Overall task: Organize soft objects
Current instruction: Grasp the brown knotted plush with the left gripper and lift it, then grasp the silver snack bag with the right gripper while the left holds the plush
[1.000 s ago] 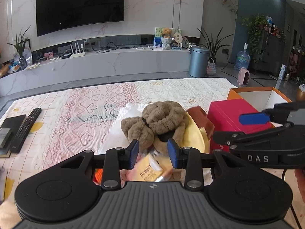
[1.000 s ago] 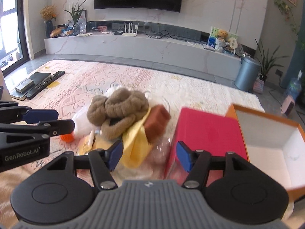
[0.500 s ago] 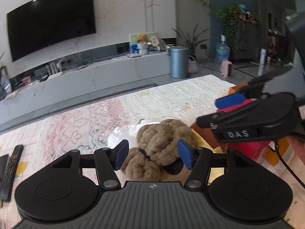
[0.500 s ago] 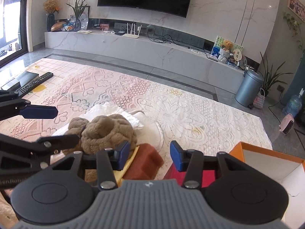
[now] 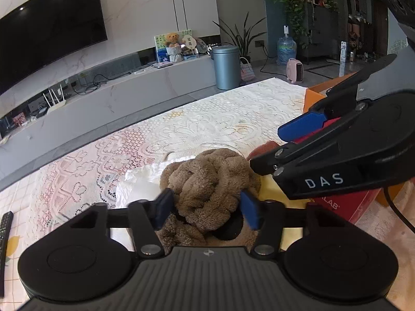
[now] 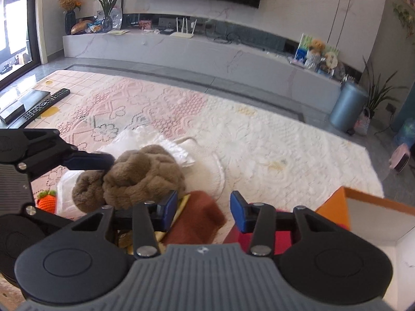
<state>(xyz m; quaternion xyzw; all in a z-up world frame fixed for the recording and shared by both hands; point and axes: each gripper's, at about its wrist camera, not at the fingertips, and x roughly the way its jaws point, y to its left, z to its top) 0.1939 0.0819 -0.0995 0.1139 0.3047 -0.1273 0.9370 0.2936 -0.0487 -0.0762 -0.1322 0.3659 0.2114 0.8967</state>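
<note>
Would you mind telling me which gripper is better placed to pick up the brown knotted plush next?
Left. The left gripper is open with its pads on either side of the brown knotted plush, probably ready to close. The right gripper is open over the rust-brown cloth, with the plush off to its left.

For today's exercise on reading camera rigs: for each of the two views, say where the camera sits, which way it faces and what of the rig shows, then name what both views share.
Left wrist view: sits on the left gripper, looks forward over the brown plush toy between its open fingers toward the TV wall; the right gripper enters from the right.
Right wrist view: sits on the right gripper, looks across the lace cloth at the same wall; the left gripper enters from the left.
Shared: plush toy, rust-brown cloth, orange box, bin.
</note>
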